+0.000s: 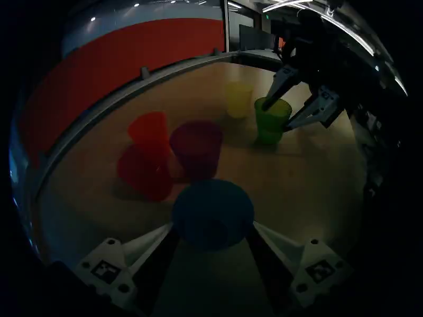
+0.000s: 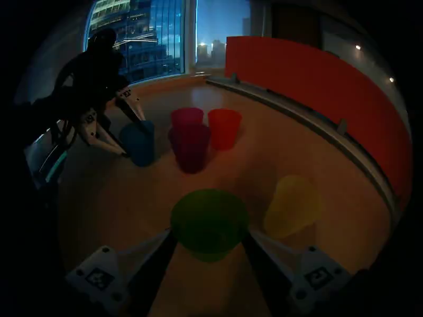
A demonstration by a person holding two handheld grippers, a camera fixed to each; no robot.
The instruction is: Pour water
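Observation:
My left gripper is shut on a blue cup, one finger pressing on each side. The right gripper view shows that same blue cup upright on the wooden table, with the left gripper around it. A green cup sits between the fingers of my right gripper, which is shut on it. In the left gripper view the green cup stands on the table with the right gripper clasping it. I cannot tell whether either cup holds water.
A purple cup and two red cups are grouped between the grippers. A yellow cup stands beside the green one. A raised table rail and a red wall panel run along one side. The room is dim.

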